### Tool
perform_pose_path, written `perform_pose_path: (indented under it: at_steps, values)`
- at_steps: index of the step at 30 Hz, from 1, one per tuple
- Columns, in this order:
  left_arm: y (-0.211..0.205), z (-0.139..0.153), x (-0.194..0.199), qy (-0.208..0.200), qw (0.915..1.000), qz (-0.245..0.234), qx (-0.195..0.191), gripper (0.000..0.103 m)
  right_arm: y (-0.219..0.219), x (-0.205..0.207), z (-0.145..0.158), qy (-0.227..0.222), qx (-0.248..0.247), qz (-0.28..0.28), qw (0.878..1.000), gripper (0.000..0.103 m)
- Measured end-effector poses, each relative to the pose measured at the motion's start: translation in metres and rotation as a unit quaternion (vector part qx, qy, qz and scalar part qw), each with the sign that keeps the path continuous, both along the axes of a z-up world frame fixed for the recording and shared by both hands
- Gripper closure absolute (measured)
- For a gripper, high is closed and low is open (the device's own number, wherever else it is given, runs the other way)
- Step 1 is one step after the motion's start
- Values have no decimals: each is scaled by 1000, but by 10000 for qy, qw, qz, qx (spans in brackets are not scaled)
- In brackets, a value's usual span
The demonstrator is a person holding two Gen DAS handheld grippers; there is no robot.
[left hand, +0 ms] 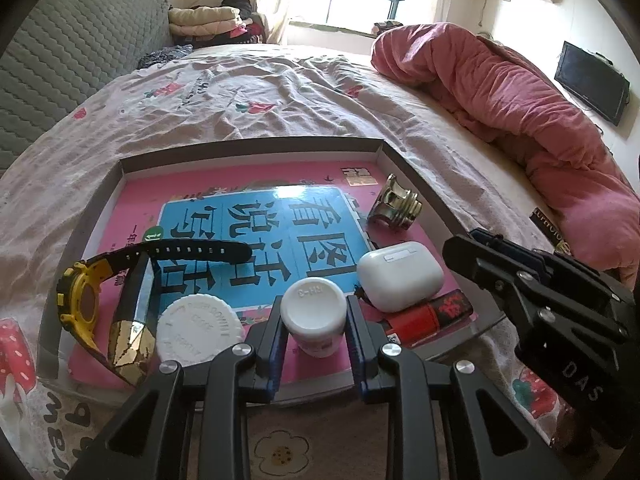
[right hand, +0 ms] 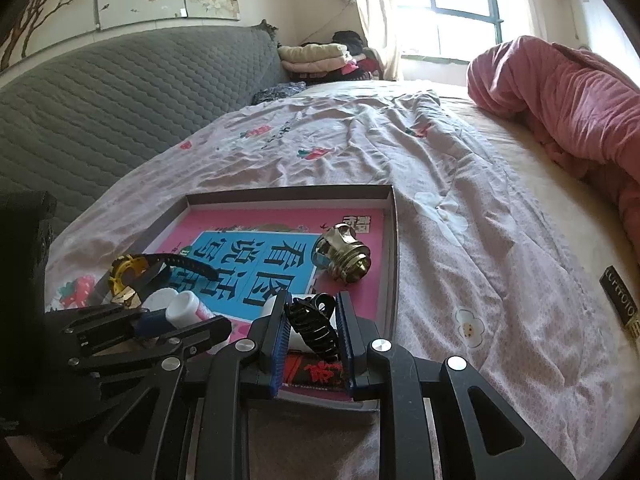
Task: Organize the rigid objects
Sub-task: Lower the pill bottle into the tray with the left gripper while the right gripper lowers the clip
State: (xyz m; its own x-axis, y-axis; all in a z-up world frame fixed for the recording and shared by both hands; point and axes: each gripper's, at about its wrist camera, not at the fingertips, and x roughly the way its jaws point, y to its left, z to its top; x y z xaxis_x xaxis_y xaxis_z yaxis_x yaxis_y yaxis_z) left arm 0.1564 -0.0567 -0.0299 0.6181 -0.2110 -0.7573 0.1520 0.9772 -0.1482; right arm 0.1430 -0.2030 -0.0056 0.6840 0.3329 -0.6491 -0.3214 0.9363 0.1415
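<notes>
Small white bottle, upright near the front edge of a shallow tray, clamped between the blue pads of the left gripper just under its round cap. Probably light, hard plastic, smooth and a little slippery; best held by the straight sides below the cap, not by the cap itself. Black hair claw clip, clamped sideways in the right gripper, over the tray's front right part. Likely light and stiff, but springy and toothed; safest gripped across the solid spine, not the thin teeth. Both jaws narrowed onto their objects, pads touching them.

Inside the tray, on a pink and blue booklet: white earbud case just right of the bottle, red lighter beside that, brass fitting further back, larger white cap to the left, yellow and black watch at far left. Tray on a wrinkled pale bedsheet; pink quilt heaped on the right.
</notes>
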Motion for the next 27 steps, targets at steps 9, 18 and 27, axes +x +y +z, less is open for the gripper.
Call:
perform_pose_path:
  at_steps: [9, 18, 27]
  values:
    - [4, -2, 1, -13, 9999, 90, 73, 76, 4, 1, -4, 91, -57, 75, 9999, 80]
    - [5, -3, 0, -90, 9997, 95, 212, 76, 5, 4, -10, 188, -150, -1, 9997, 80]
    - [5, -3, -2, -102, 9996, 130, 246, 76, 3, 4, -18, 307, -250, -98, 9992, 80]
